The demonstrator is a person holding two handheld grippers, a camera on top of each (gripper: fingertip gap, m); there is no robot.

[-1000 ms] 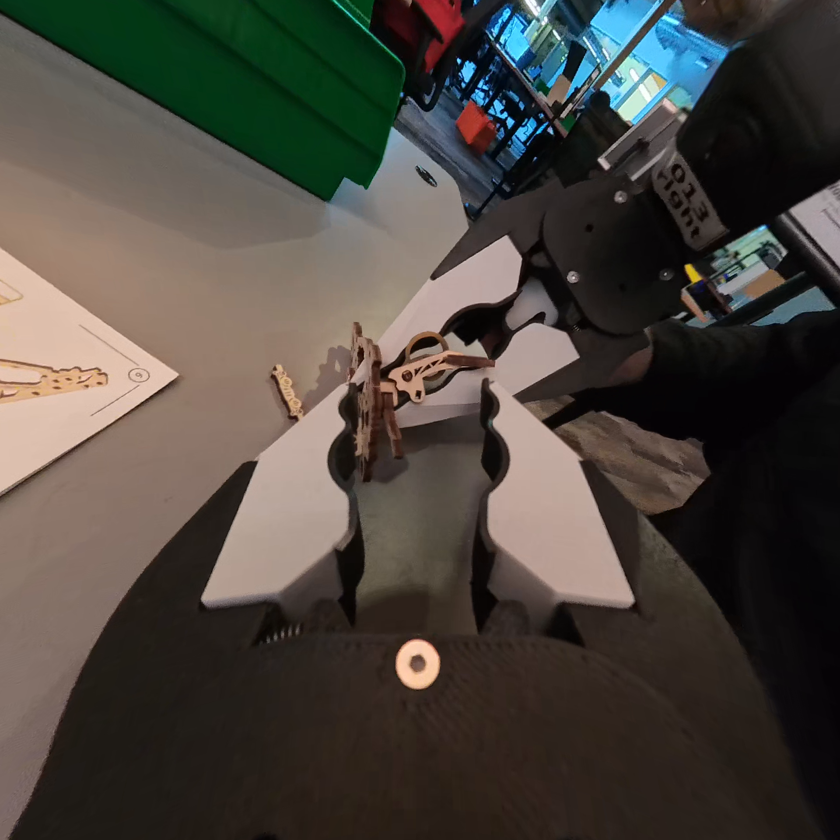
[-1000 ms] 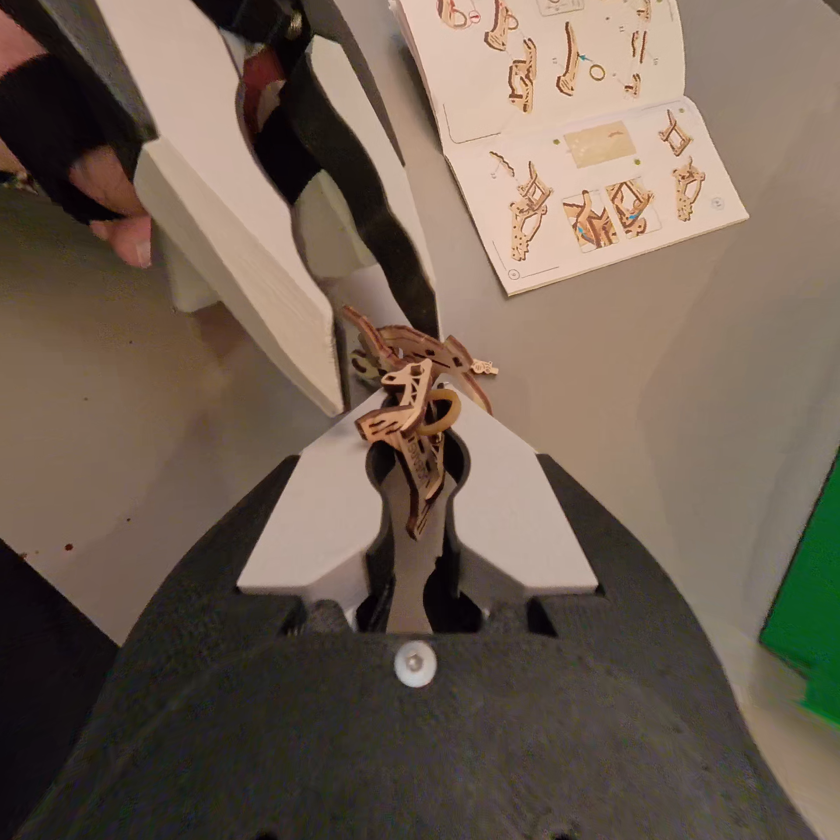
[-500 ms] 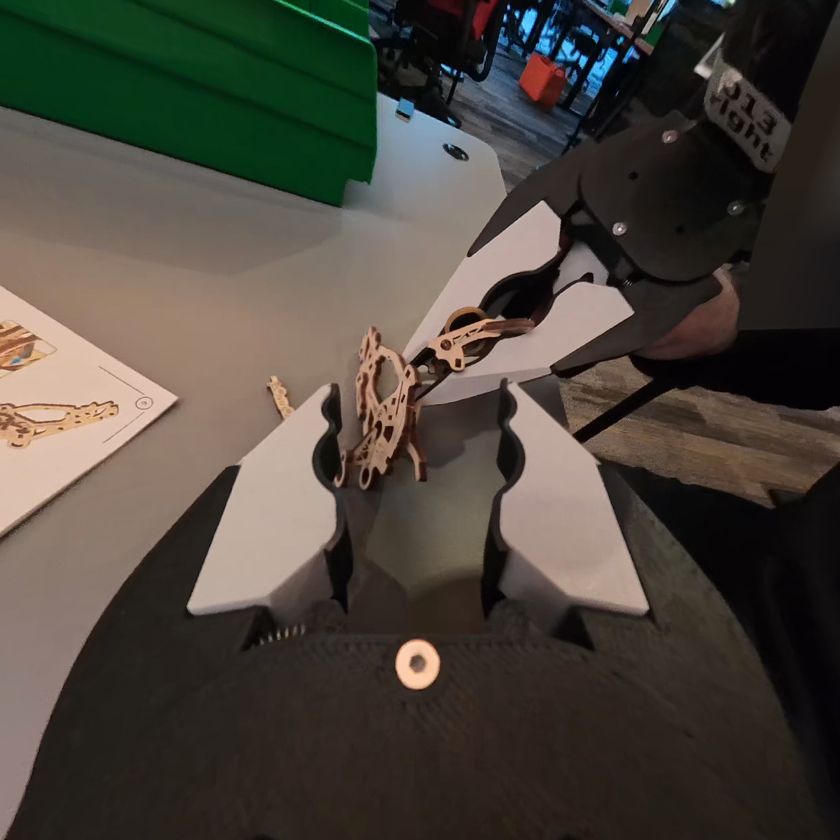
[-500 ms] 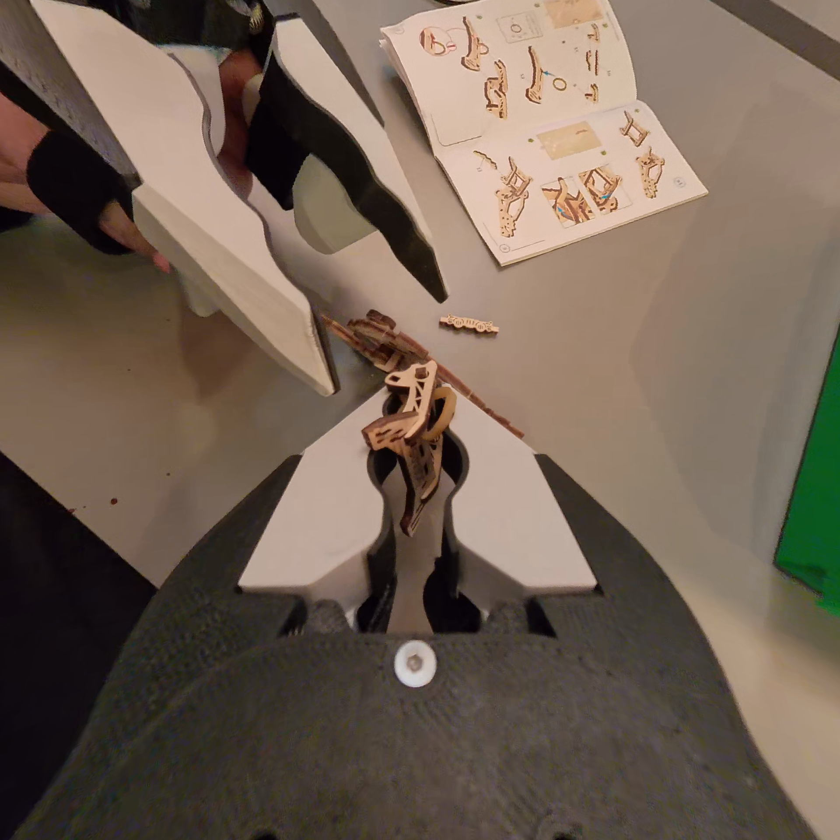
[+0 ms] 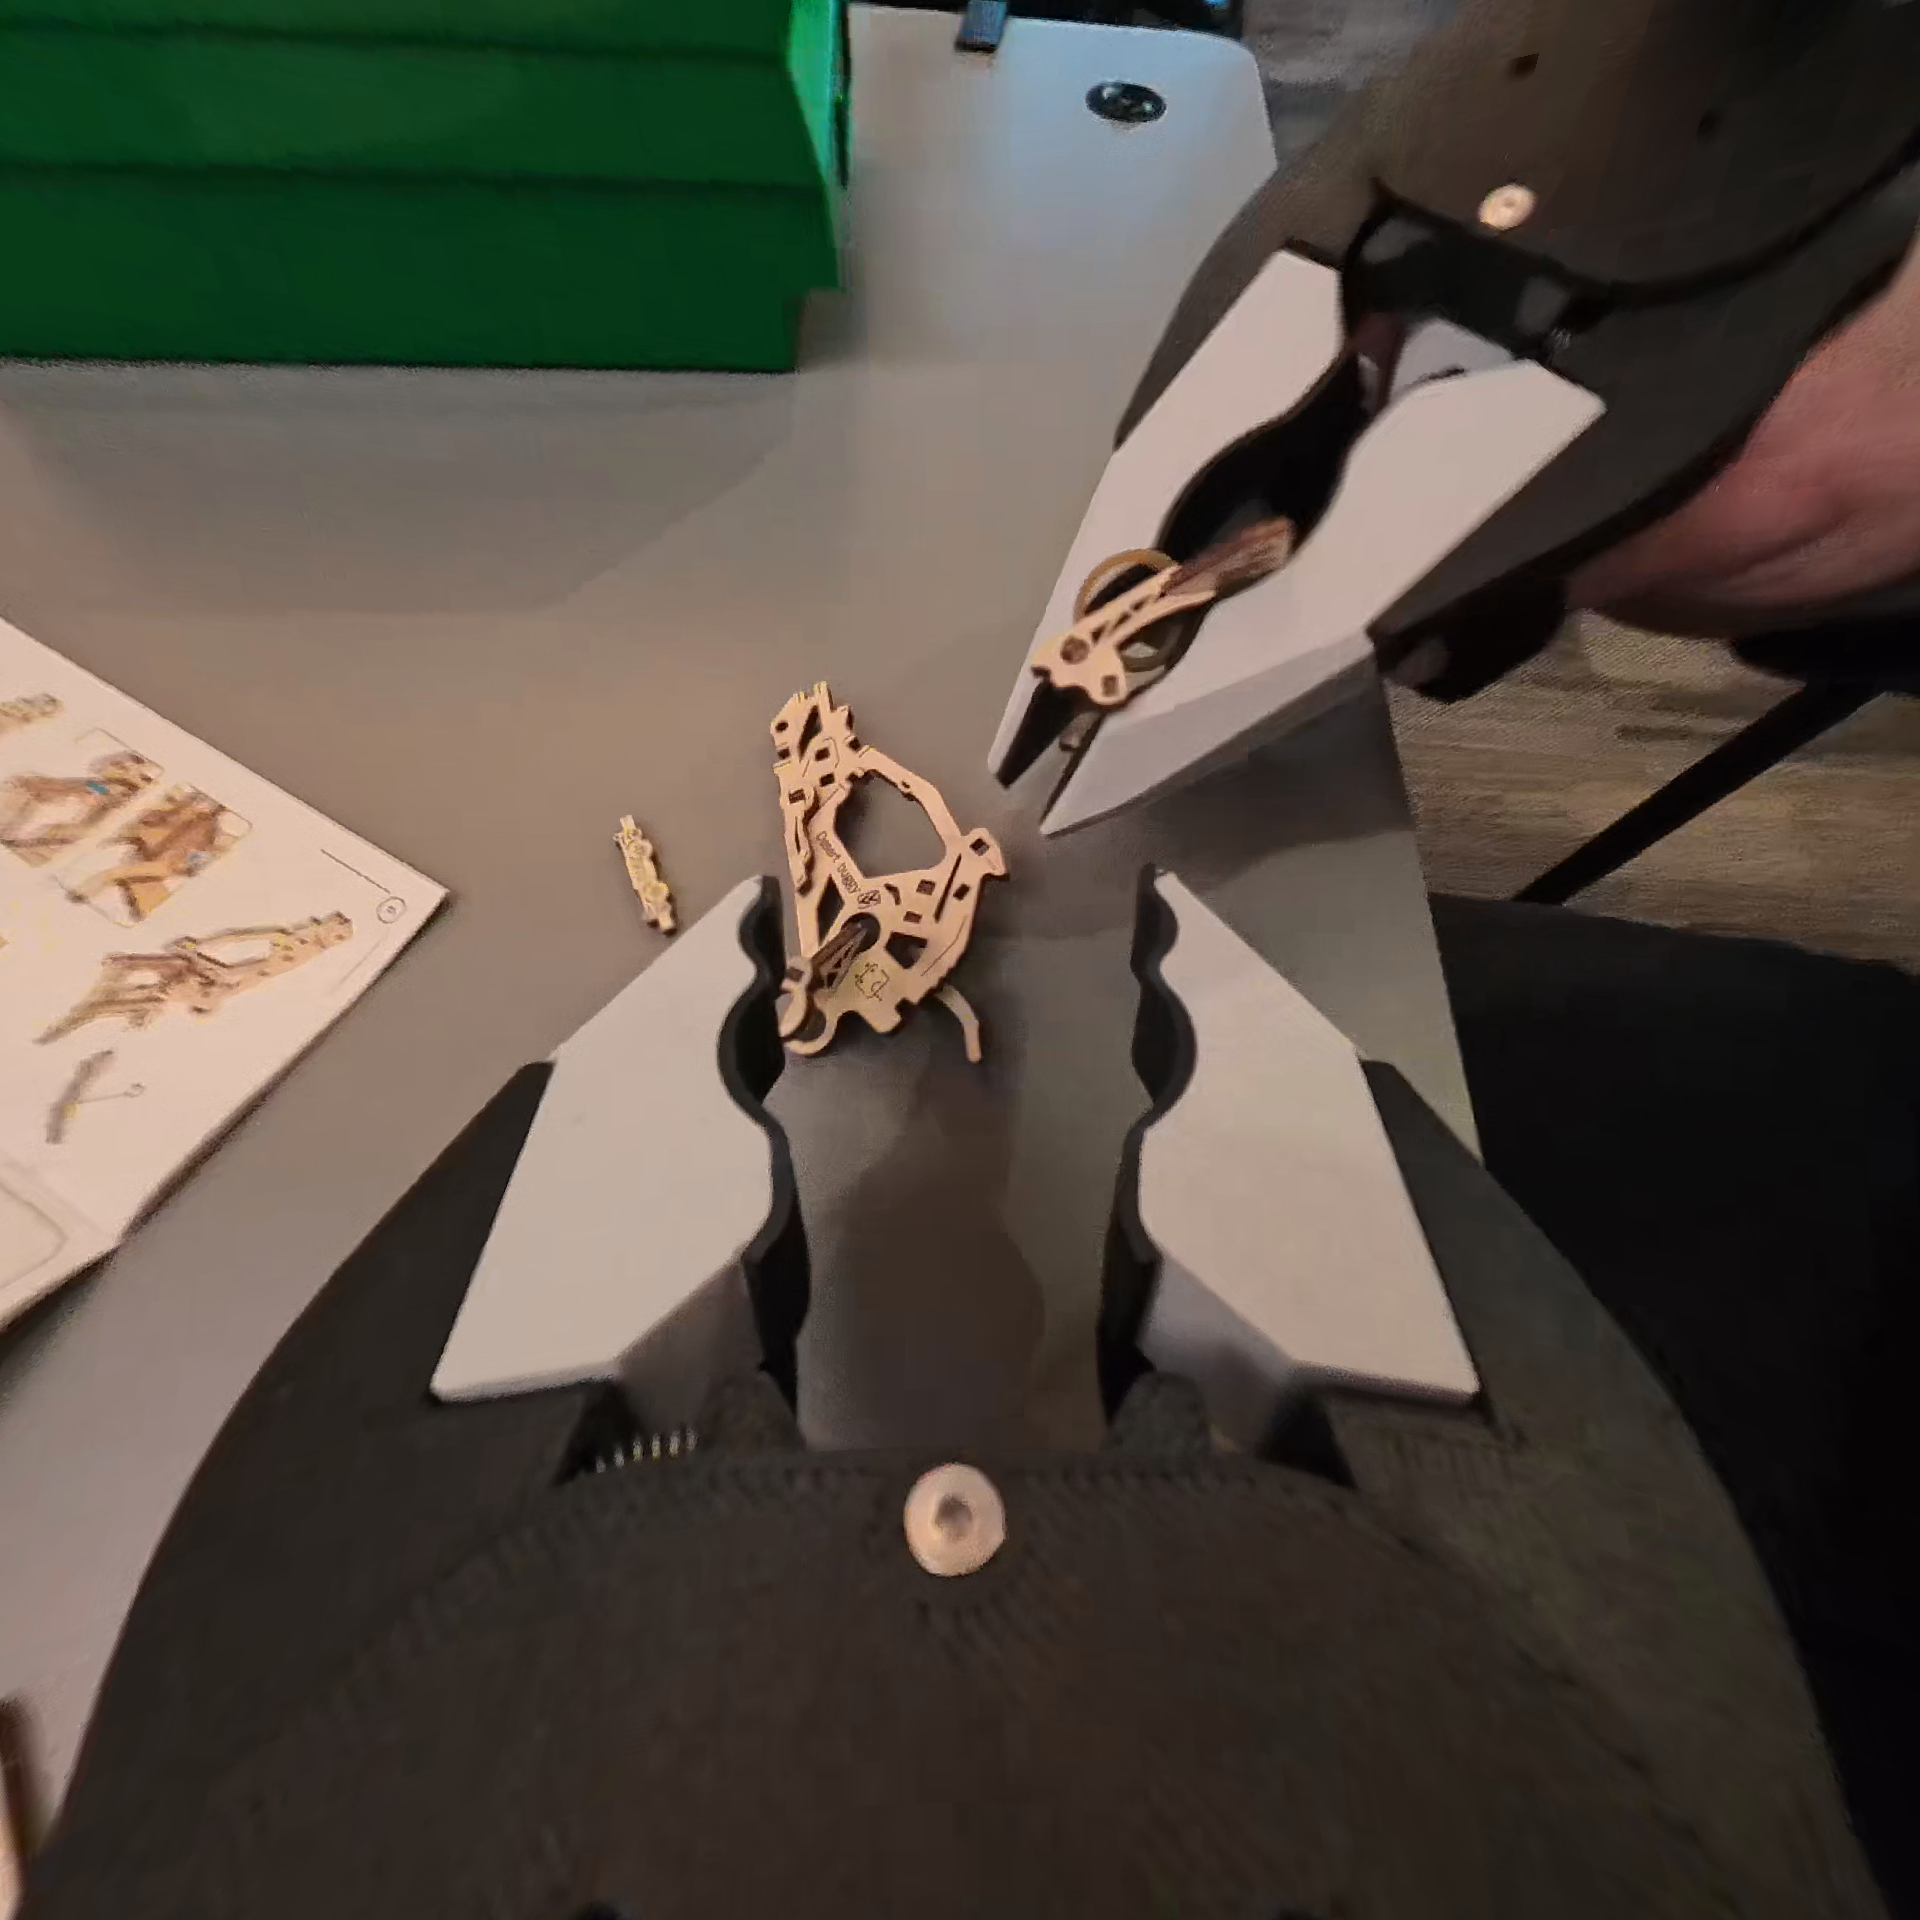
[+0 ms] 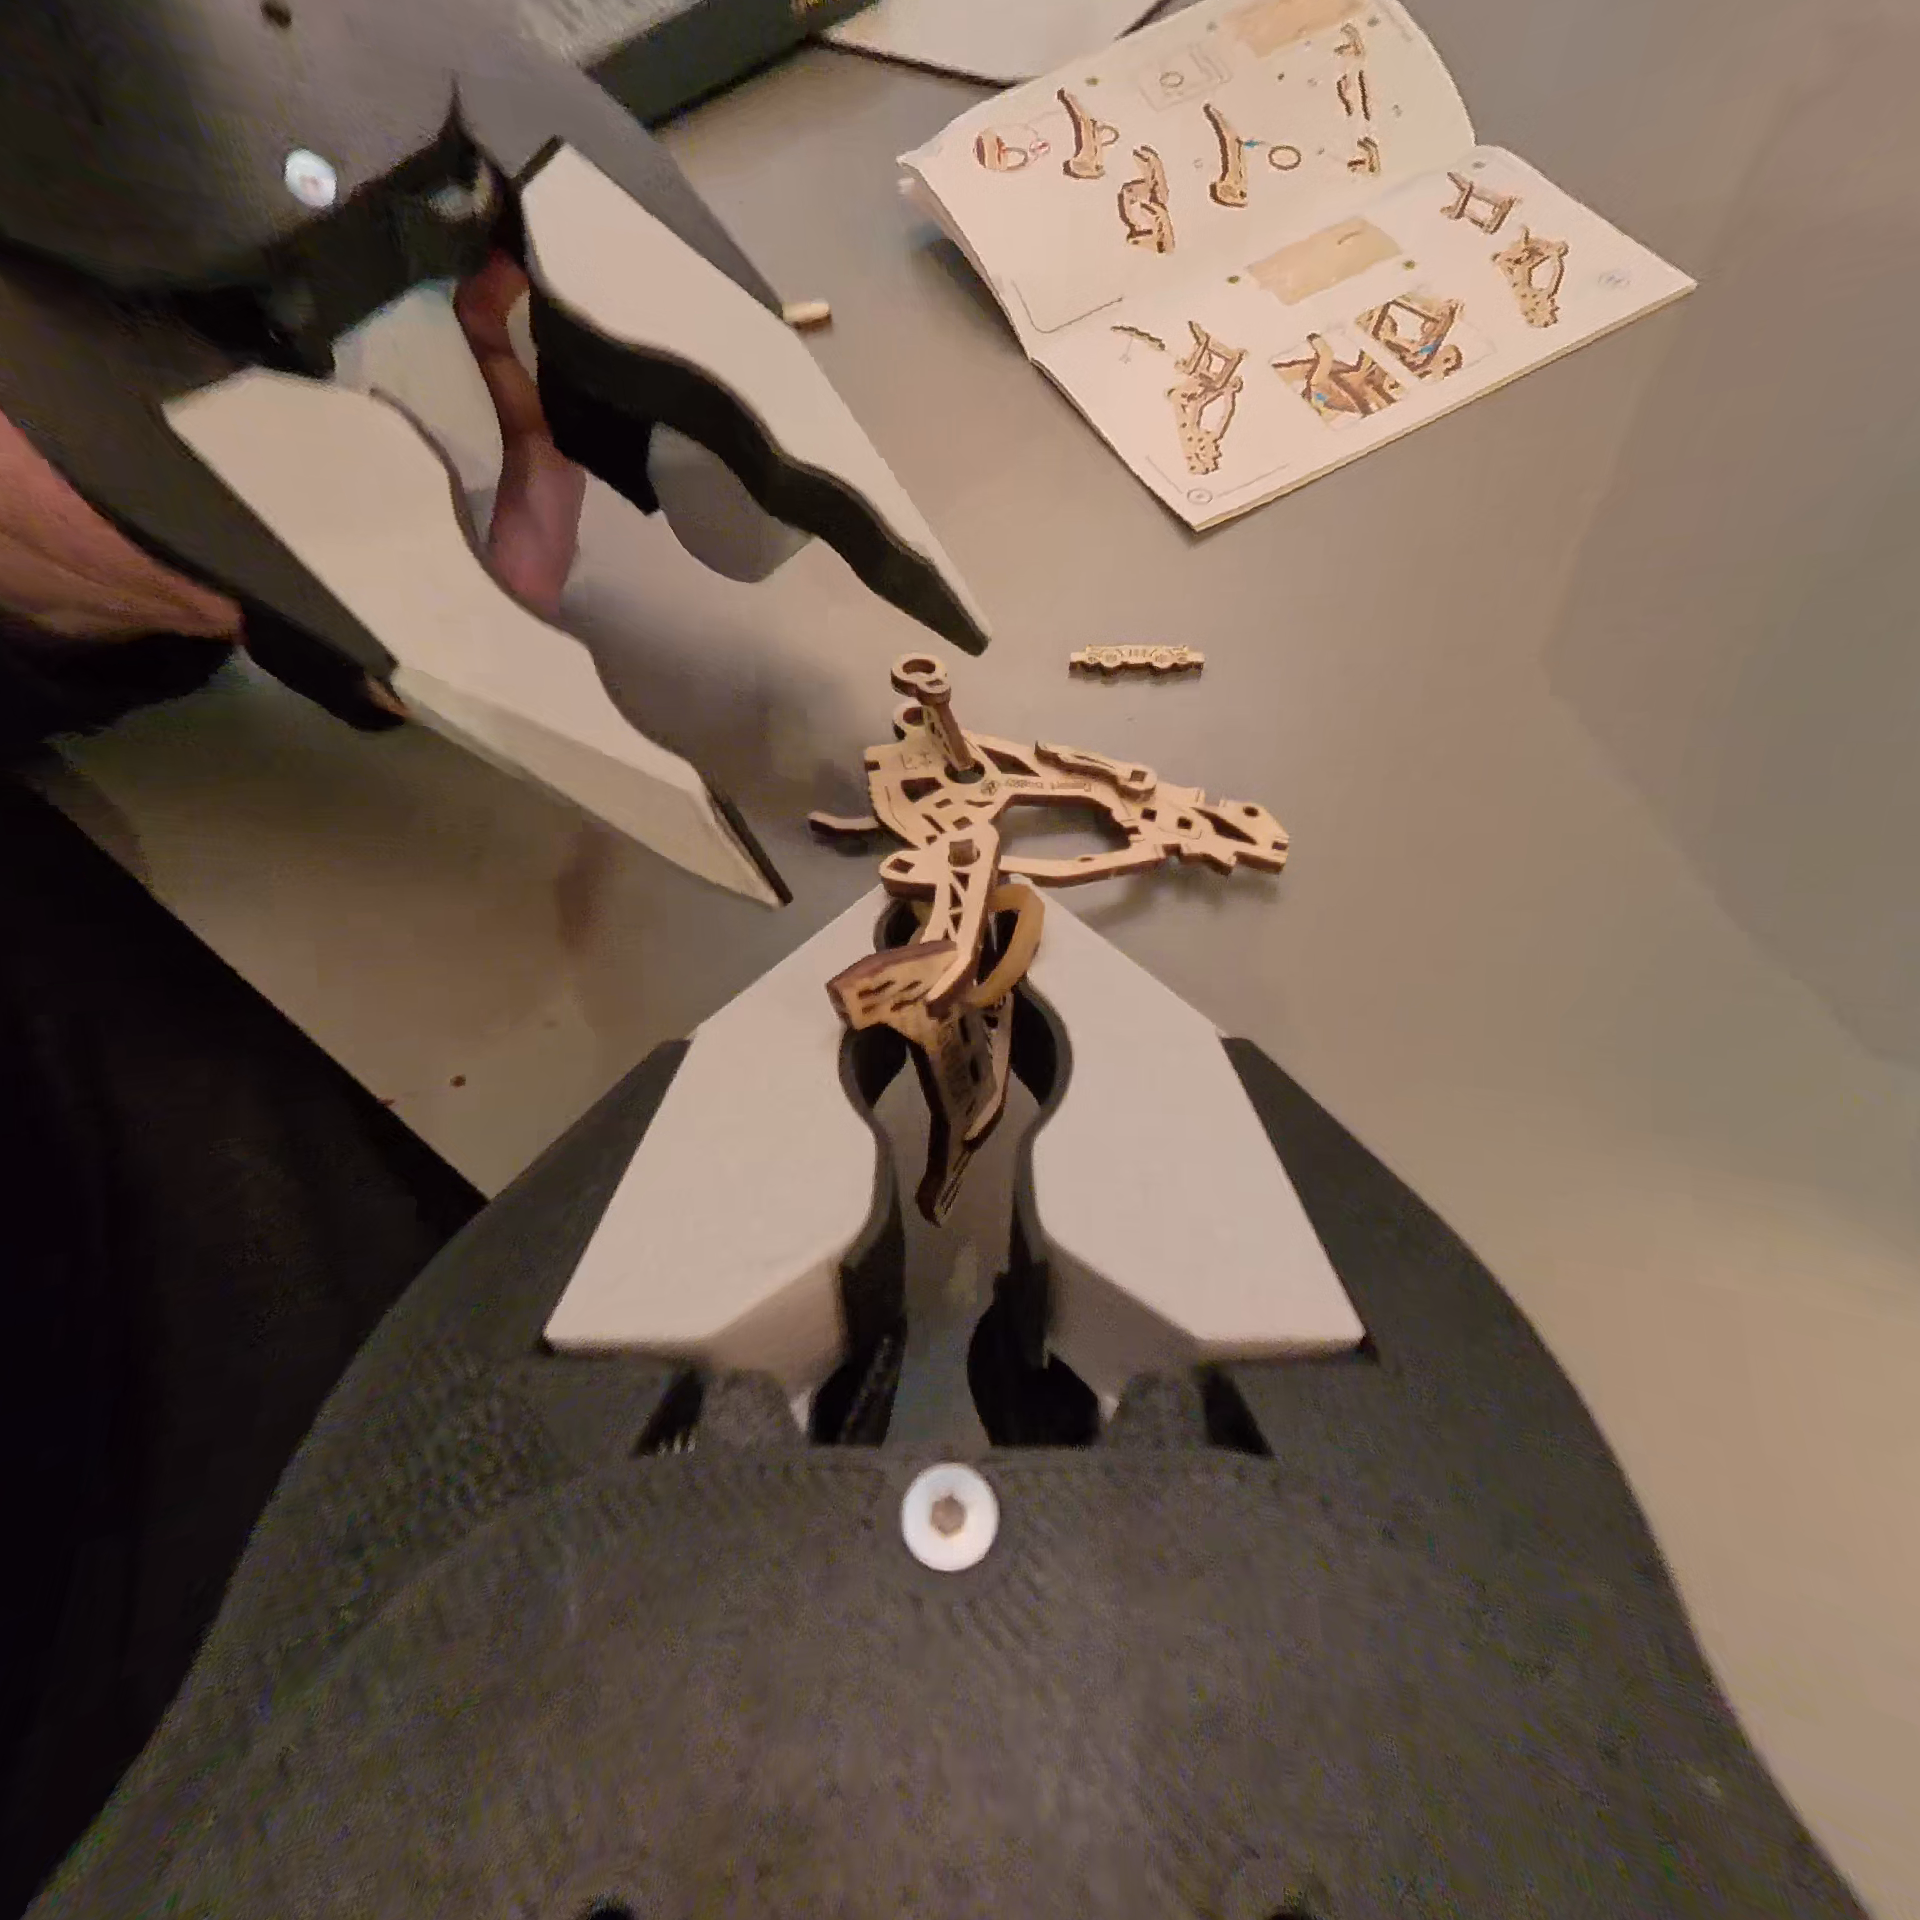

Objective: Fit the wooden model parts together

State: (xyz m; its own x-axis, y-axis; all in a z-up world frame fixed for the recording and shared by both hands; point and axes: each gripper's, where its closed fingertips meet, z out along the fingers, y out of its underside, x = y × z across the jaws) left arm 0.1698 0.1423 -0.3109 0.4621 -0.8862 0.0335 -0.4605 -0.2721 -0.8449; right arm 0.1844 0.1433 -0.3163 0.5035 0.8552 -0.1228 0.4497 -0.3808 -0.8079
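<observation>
A flat wooden frame piece (image 5: 883, 883) lies on the grey table (image 5: 520, 582), just ahead of my left gripper (image 5: 956, 904). That gripper is open and empty, its left fingertip (image 5: 753, 935) close beside the piece. My right gripper (image 6: 961, 914) is shut on a small wooden part with a ring (image 6: 956, 997). It hovers just short of the frame piece (image 6: 1060, 810). In the left wrist view the right gripper (image 5: 1029, 800) comes in from the upper right with its part (image 5: 1132, 623). In the right wrist view the left gripper (image 6: 873, 769) shows open at the upper left.
A small wooden strip (image 5: 646, 873) lies on the table left of the frame piece; it also shows in the right wrist view (image 6: 1138, 658). An open instruction booklet (image 6: 1299, 260) lies beyond. Green bins (image 5: 416, 177) stand at the back. A small peg (image 6: 805, 312) lies near a dark box (image 6: 707, 52). Both grippers' tips are close together, under 4 cm apart.
The frame piece stood upright against my left finger; it has tipped over and now lies flat on the table. The two grippers have drawn apart, the right still holding its part.
</observation>
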